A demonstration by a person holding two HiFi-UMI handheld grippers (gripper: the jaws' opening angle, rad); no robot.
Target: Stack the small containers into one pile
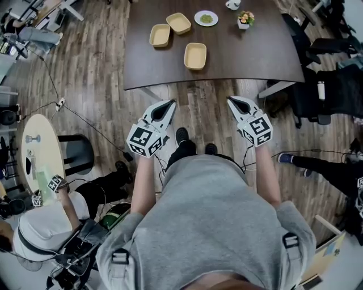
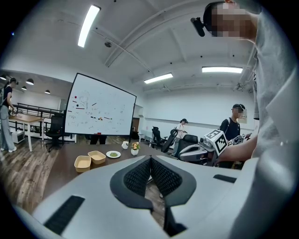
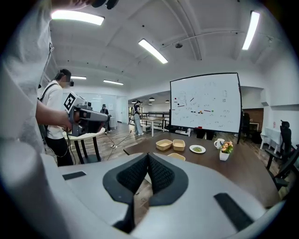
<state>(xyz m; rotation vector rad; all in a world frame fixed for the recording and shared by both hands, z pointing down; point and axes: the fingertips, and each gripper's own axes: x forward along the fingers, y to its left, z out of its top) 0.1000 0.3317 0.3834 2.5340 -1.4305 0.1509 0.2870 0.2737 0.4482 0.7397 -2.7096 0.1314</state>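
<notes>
Table [image 1: 227,65], dark wood-grain with a curved near edge, carries all three small containers. I hold both tools short of that edge, over the plank floor [image 1: 85,73] and well apart from the containers. The left gripper [image 1: 169,104] and right gripper [image 1: 231,101] both point toward the table, each with its ribbed black pads pressed together on themselves, pinching no object.

The nearest container [image 1: 195,56] lies alone close to the near edge, ahead of the tools and between them. Only bare tabletop separates it from that edge. The left container [image 1: 160,35] and rear container [image 1: 179,23] sit farther back, just beside each other corner to corner; I cannot tell whether they touch. Each stands singly, none inside another. All three are shallow tan trays, rectangular with rounded corners, open side up.

Black office chairs [image 1: 317,90] crowd the table's right end. Toward the far right of the tabletop I note a small white plate [image 1: 206,18] with something green on it. Next to it is a white flower pot [image 1: 244,22] with orange blooms, and a white mug [image 1: 232,4] stands at the far edge.
</notes>
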